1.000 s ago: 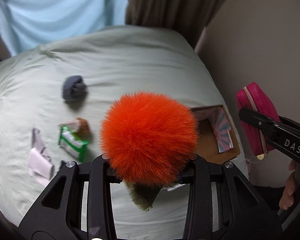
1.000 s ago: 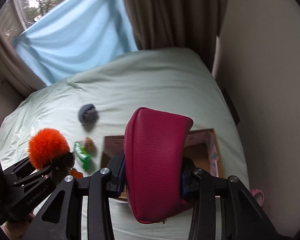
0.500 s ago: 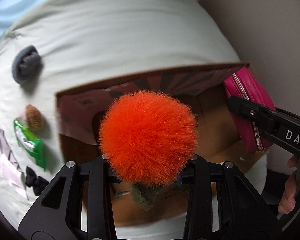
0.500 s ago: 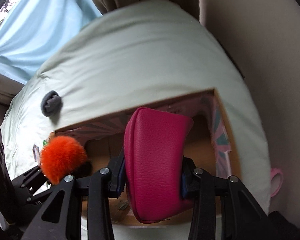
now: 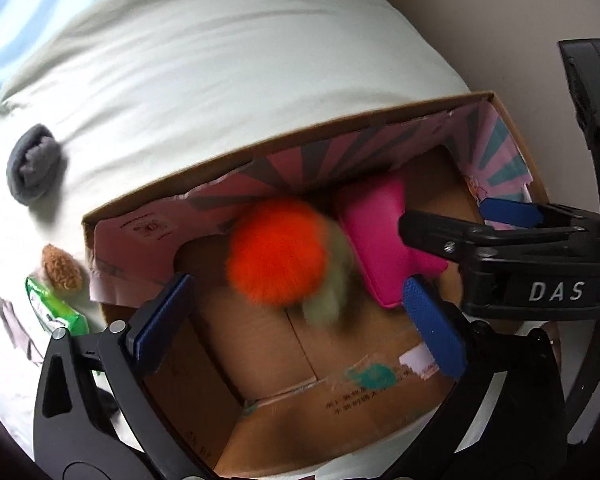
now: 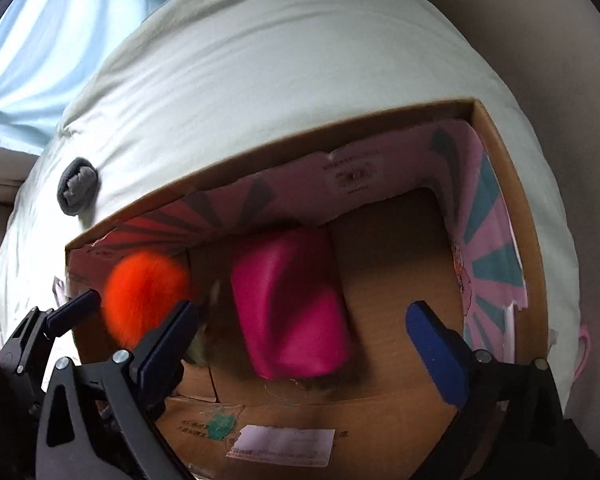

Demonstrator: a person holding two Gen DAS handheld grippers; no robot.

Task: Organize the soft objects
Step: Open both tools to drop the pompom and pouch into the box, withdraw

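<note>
An open cardboard box (image 5: 260, 148) (image 6: 500, 152) sits on the pale green bed. Inside it a fluffy orange pom-pom (image 5: 276, 252) (image 6: 144, 292) with a green tail and a pink pouch (image 5: 380, 240) (image 6: 292, 304) are blurred, free of the fingers. My left gripper (image 5: 300, 312) is open over the box, empty. My right gripper (image 6: 300, 336) is open over the box, empty; it also shows at the right of the left wrist view (image 5: 520, 256).
On the bed left of the box lie a grey rolled sock (image 5: 34, 168) (image 6: 78, 190), a small brown fuzzy item (image 5: 62, 268), a green packet (image 5: 56, 312) and pale cloth (image 5: 16, 328). A beige wall (image 5: 480, 20) is at the right.
Both grippers opened over the box. The orange pom-pom and the pink pouch left the fingers and dropped into the box.
</note>
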